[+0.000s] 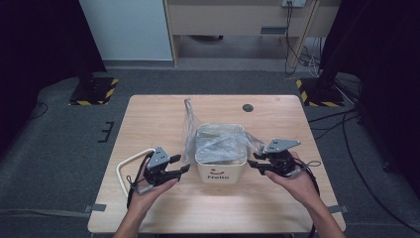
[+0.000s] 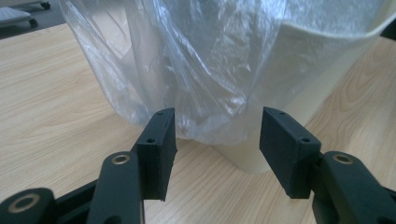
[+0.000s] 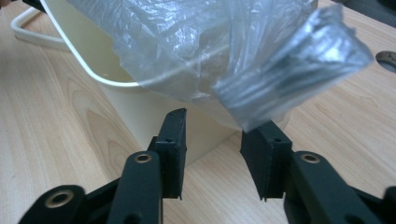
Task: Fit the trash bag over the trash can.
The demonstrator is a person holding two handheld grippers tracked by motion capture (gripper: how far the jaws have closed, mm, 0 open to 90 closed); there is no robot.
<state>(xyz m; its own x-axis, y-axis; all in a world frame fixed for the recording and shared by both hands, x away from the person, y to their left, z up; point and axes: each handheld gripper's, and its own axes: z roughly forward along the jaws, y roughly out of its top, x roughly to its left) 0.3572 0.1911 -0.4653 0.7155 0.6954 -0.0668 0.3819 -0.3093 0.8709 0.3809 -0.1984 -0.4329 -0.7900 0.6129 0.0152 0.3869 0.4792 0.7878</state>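
Wooden table carries a cream bin with its clear plastic liner centred between both grippers, left gripper and right gripper released, apparently equally near.

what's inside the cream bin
A clear plastic bag lines the cream bin, its edges spilling over both sides. The crumpled plastic hides the bin's bottom, so anything beneath it cannot be seen.

Clear plastic bag drapes loosely over cream bin, prob. unsecured.
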